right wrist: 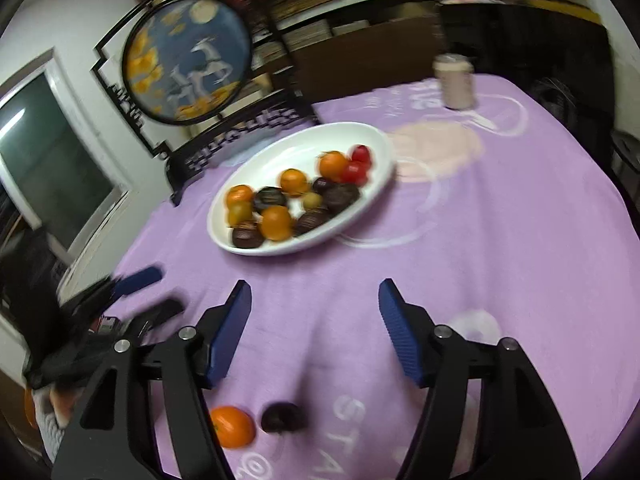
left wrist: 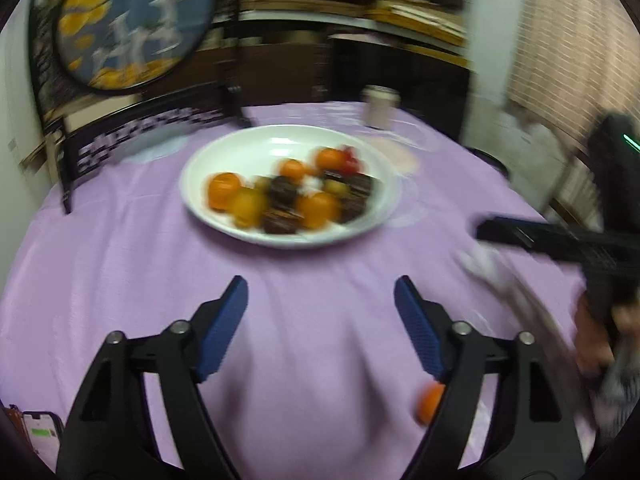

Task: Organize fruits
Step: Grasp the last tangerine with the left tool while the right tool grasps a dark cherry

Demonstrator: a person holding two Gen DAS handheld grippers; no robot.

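A loose orange (right wrist: 232, 426) and a dark fruit (right wrist: 284, 417) lay on the purple cloth (right wrist: 520, 240) just under the right gripper (right wrist: 315, 292), which, like the left gripper (left wrist: 321, 288), gaped wide and empty, seemingly ready to carry them to the white plate (right wrist: 256, 164) of gathered fruit.

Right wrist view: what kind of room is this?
Likely a home dining or sitting room. A round table under a purple tablecloth holds a white plate of fruit, with a decorative round screen and stacked shelves behind it.
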